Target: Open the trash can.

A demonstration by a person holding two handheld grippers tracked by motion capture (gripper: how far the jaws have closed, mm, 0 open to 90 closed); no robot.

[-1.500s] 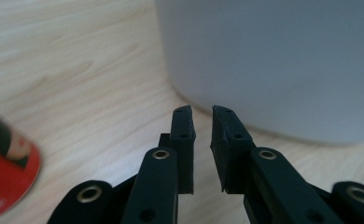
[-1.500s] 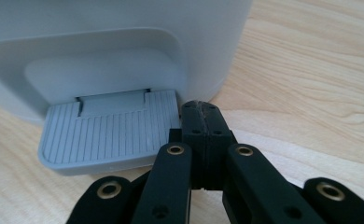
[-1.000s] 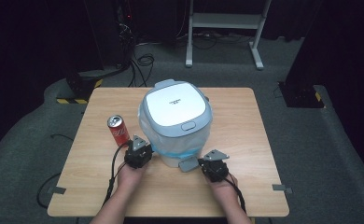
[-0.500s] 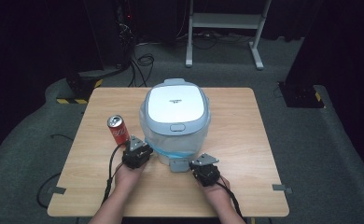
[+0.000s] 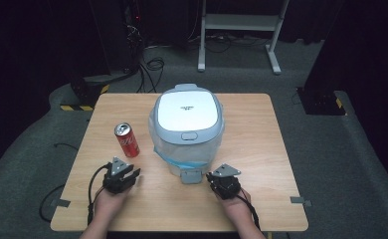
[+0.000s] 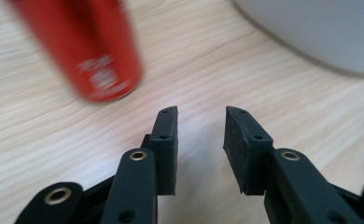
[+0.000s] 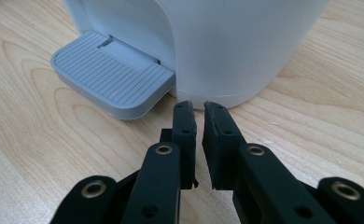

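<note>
A white pedal bin point(image 5: 187, 124) with a grey-blue lid and a blue liner stands mid-table. Its grey pedal point(image 5: 191, 176) faces me. A red soda can point(image 5: 126, 140) stands upright to the bin's left. My left gripper point(image 5: 135, 175) is just in front of the can, and its jaws have just been opening. In the left gripper view it point(image 6: 201, 114) is open and holds nothing, with the can point(image 6: 103, 51) ahead to the left and the bin point(image 6: 320, 32) ahead to the right. My right gripper point(image 5: 211, 177) rests beside the pedal. Its jaws point(image 7: 198, 106) have just opened a sliver and hold nothing. They point at the bin's base point(image 7: 217, 42), right of the pedal point(image 7: 112, 84).
The wooden table point(image 5: 261, 149) has bare room right of the bin and along its near edge. Black cables trail from both grippers over the front edge. A white metal stand point(image 5: 242, 30) and floor cables lie beyond the table.
My left gripper has pulled away from the bin's front, moving left and nearer to me, and its jaws have parted. The right gripper has stayed beside the pedal.
</note>
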